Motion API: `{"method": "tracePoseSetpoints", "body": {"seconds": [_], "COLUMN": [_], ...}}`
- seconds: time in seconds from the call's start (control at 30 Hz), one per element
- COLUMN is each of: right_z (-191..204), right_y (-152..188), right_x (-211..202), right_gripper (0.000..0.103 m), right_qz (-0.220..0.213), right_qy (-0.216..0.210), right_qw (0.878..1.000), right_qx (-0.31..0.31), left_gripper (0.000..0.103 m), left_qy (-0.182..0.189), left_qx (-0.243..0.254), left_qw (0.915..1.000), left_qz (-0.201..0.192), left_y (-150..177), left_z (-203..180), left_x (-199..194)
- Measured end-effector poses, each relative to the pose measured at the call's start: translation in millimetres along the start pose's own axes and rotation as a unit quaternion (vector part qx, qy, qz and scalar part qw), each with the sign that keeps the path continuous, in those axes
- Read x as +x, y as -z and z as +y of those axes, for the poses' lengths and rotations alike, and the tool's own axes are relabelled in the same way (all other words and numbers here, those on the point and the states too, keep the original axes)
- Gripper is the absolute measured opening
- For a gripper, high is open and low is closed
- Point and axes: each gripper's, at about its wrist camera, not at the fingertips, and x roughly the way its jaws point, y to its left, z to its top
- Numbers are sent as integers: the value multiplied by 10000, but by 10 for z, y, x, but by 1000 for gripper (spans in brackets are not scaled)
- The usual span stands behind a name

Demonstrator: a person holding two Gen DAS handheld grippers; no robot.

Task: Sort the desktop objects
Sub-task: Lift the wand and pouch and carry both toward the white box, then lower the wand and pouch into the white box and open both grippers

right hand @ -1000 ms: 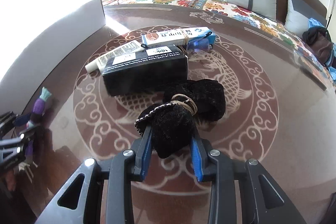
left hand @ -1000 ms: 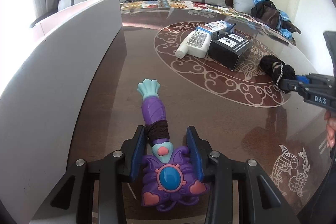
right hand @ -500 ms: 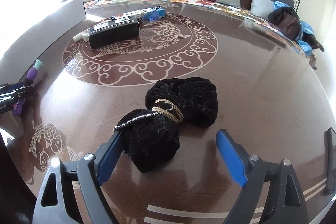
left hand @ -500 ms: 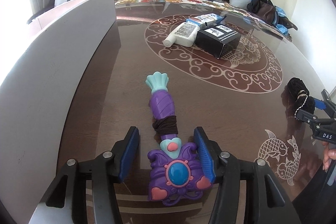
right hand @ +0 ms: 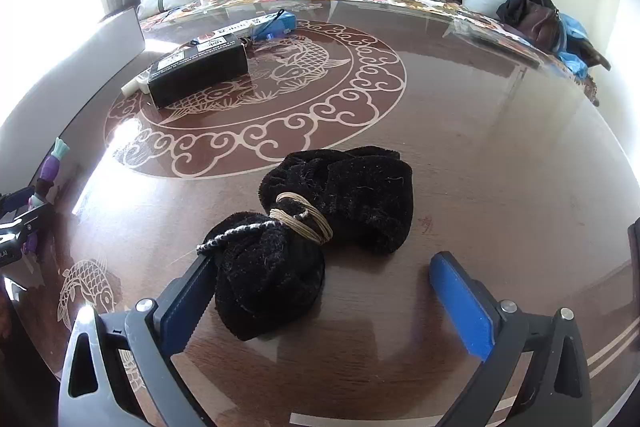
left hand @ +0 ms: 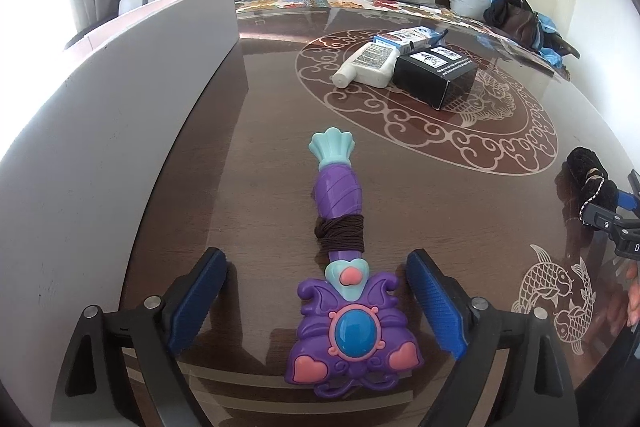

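Purple plastic toy wand (left hand: 344, 259) with a brown cord wrap lies flat near the table's front edge, freed: the left gripper (left hand: 318, 301) has spread wide. The right gripper (right hand: 326, 305) has likewise opened, leaving the black velvet pouch (right hand: 320, 227) down, touching one finger. Both placements look finished; the bare brown table (right hand: 500, 167) beyond gives retreat room.

Purple toy wand (left hand: 340, 267) and black pouch (right hand: 320, 227) lie flat.

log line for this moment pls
left gripper: open, toy wand on table | right gripper: open, black pouch on table
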Motion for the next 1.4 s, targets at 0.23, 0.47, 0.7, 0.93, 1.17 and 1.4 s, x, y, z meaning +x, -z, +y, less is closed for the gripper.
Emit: {"method": "tracePoseSetpoints", "body": {"seconds": [0.23, 0.47, 0.7, 0.93, 1.17, 1.4], "right_z": [-2, -2, -3, 2, 5, 239], "right_y": [1, 2, 2, -8, -278, -356], "right_x": [0, 1, 1, 8, 62, -275], "right_gripper": [103, 103, 103, 103, 63, 39], "right_qz": [3, 1, 1, 79, 384, 111], "right_qy": [-9, -3, -5, -21, -264, -392], "right_qw": [10000, 10000, 10000, 10000, 9989, 9984], "right_qx": [1, -1, -1, -49, -99, -397], "left_gripper": [103, 103, 103, 103, 43, 43], "left_qy": [-61, -73, -69, 31, 196, 624], "left_qx": [-51, -59, -48, 73, 287, -48], "left_qw": [9999, 9999, 9999, 9987, 9992, 9979], "left_qz": [94, 101, 138, 511, 201, -144], "left_y": [-19, -16, -18, -25, -64, -118], "left_z": [20, 22, 20, 23, -16, 82], "left_x": [34, 39, 39, 19, -71, -315]}}
